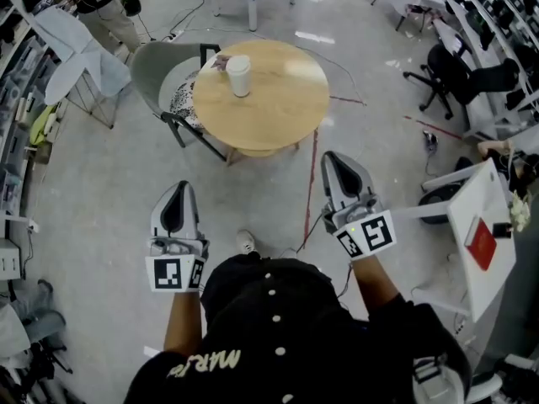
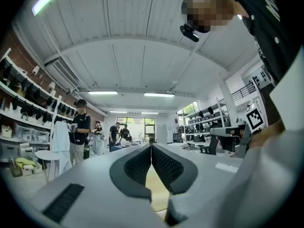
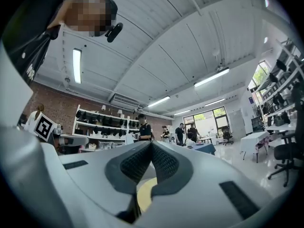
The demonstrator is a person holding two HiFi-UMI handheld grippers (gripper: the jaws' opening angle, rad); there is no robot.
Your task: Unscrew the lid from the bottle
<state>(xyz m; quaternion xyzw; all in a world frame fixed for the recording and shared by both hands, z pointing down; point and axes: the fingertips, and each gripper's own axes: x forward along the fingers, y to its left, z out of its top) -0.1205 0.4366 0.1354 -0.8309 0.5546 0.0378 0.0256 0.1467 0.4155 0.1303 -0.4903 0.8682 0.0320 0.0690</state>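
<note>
A white bottle (image 1: 239,76) with its lid on stands upright near the far left of a round wooden table (image 1: 278,108) in the head view. Both grippers hang well short of the table, near the person's body. My left gripper (image 1: 175,194) is shut with nothing in it; its pads (image 2: 142,163) meet along one line. My right gripper (image 1: 337,165) is likewise shut and empty, with its pads (image 3: 159,161) pressed together. The bottle does not show in either gripper view; only a sliver of the tabletop (image 3: 145,194) shows under the jaws.
A grey chair (image 1: 164,82) with a patterned cushion stands left of the table. A red cable (image 1: 313,175) runs across the floor below the table. White desks (image 1: 472,225) and black office chairs (image 1: 455,70) stand at the right. People (image 2: 80,129) stand at the shelves further off.
</note>
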